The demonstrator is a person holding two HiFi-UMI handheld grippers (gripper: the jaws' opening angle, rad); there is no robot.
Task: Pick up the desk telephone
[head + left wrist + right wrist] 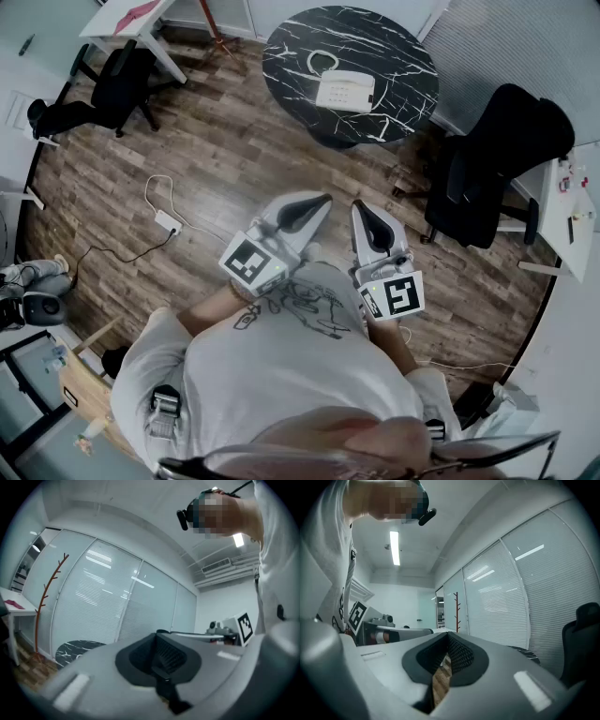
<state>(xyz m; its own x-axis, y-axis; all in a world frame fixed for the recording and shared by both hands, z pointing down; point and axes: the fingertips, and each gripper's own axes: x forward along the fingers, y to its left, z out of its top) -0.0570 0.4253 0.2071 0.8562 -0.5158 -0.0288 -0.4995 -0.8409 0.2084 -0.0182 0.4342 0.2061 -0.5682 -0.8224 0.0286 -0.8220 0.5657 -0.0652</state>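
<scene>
On marble table (398,56), telephone (345,91) lengthwise left-right

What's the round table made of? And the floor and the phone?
Round table: looks like black marble or a marble-look top, with white veins on a dark surface. Floor: wood or wood-look laminate, brown grained planks with seams. Telephone: probably smooth white plastic, but too small to be sure.

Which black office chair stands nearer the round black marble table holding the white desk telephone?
The black office chair on the head view's right, close by the round marble table; the other black chair stands well off left.
</scene>
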